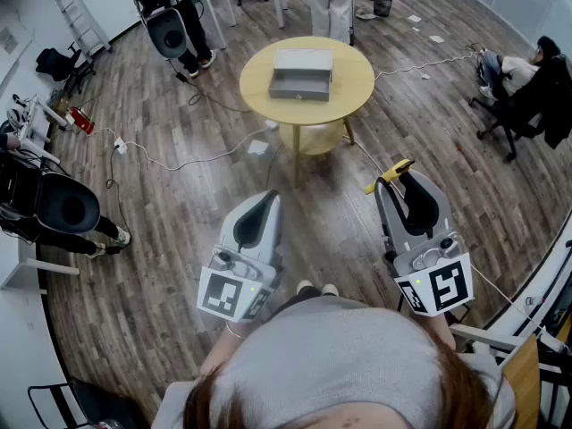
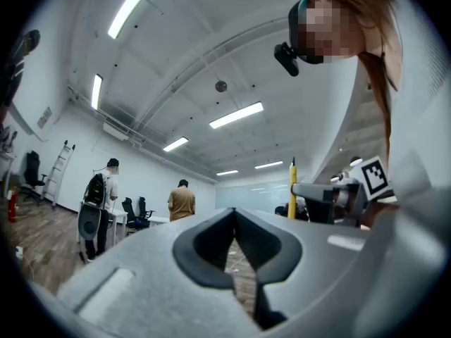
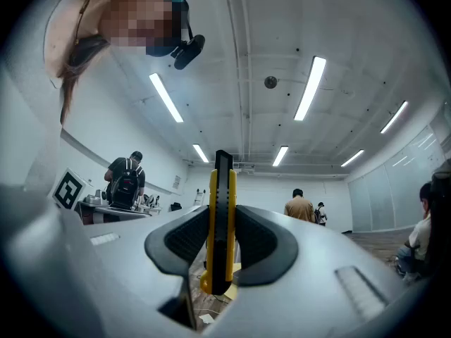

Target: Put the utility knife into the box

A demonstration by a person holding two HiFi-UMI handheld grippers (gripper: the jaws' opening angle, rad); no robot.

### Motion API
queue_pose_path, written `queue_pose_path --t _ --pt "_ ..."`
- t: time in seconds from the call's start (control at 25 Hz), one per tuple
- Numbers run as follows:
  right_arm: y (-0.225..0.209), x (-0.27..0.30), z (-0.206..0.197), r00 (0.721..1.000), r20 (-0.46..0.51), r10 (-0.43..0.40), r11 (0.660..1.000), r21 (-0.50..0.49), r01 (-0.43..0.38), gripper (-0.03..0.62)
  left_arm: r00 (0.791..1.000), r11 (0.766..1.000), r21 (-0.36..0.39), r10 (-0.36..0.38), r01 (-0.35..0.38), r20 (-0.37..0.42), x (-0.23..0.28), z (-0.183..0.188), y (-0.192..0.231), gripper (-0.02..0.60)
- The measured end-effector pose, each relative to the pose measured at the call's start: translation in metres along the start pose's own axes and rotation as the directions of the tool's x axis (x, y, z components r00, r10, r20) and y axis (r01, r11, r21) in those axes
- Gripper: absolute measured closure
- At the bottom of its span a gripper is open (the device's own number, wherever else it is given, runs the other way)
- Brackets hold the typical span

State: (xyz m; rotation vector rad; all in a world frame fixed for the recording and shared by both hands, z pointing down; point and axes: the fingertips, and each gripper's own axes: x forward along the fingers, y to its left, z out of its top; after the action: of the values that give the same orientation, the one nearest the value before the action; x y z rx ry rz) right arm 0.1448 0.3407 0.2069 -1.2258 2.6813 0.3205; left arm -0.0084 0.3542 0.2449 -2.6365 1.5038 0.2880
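The knife [image 3: 220,224] is in the right gripper [image 1: 413,186], not yet anywhere near the box [image 1: 301,85]. The box sits on the round table [image 1: 259,88] at the far side of the floor, well apart from both grippers, which are held near the person's body.

The right gripper's jaws are closed on the knife. In the right gripper view the pads press on its two yellow flat sides, its black edge faces the camera, and it stands upright between them. One end sticks out past the jaw tips; in the head view that yellow end pokes out to the left of the jaws. The left gripper [image 2: 235,217] has its jaws together at the tips and holds nothing; only floor shows through the hollow between the pads.

The knife looks light and stiff, a slim hard body that will not bend or crush under this grip. Its sides look smooth, so it may be slippery. With so much length beyond the pads it could pivot or slide if bumped on the box wall. Clamping across the flat sides near mid-length, as here, seems the right hold, since a grip on the narrow edges would likely let it roll. Whether the blade is out cannot be told, so the protruding end is best kept clear of contact.
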Motion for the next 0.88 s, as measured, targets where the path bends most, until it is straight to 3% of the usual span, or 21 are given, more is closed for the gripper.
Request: queue_pose_path --t 0.48,0.68,0.88 --pt "0.000 -0.007 0.005 1.000 0.003 0.008 1.000 0.003 -0.008 0.473 1.000 0.999 -0.036 0.012 -0.012 -0.010 -0.001 -0.001 -0.004 0.583" --pt "-0.002 -0.012 0.011 0.998 0.044 0.036 0.998 0.052 -0.038 0.473 1.000 0.999 -0.030 0.016 -0.016 -0.008 0.001 -0.001 -0.008 0.583" --pt "-0.008 -0.014 0.003 0.999 0.016 0.033 0.999 0.002 -0.033 0.473 1.000 0.999 -0.028 0.023 -0.024 -0.021 0.005 -0.009 -0.015 0.583"
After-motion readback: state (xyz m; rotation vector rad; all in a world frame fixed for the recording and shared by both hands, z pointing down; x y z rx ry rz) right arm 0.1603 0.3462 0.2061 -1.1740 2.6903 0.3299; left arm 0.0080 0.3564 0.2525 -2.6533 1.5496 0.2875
